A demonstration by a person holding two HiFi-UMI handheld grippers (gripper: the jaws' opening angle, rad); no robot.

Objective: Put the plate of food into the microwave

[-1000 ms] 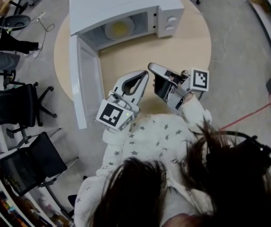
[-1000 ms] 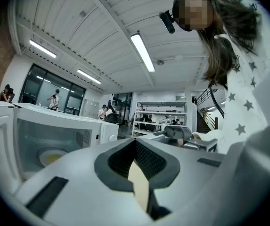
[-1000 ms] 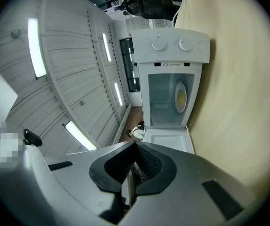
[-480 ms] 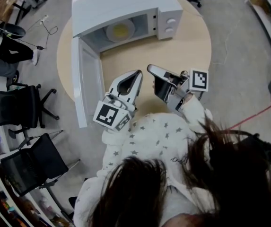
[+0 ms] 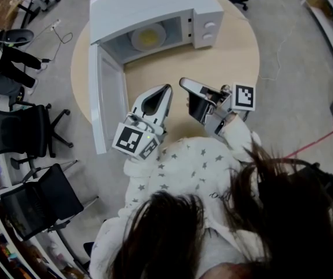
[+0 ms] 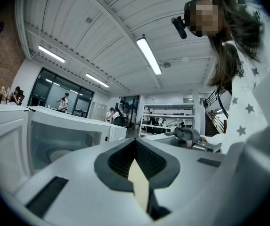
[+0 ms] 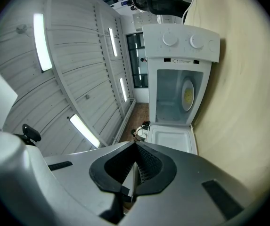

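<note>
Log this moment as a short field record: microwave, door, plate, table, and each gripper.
microwave: white, on the round table
door: wide open, swung out toward the person
plate of food: inside the microwave cavity
left gripper: jaws together, holding nothing, above the table near the door
right gripper: jaws together, holding nothing, beside the left gripper
task state: plate in, door not yet closed

Smooth microwave casing, matt table, perhaps wood
</note>
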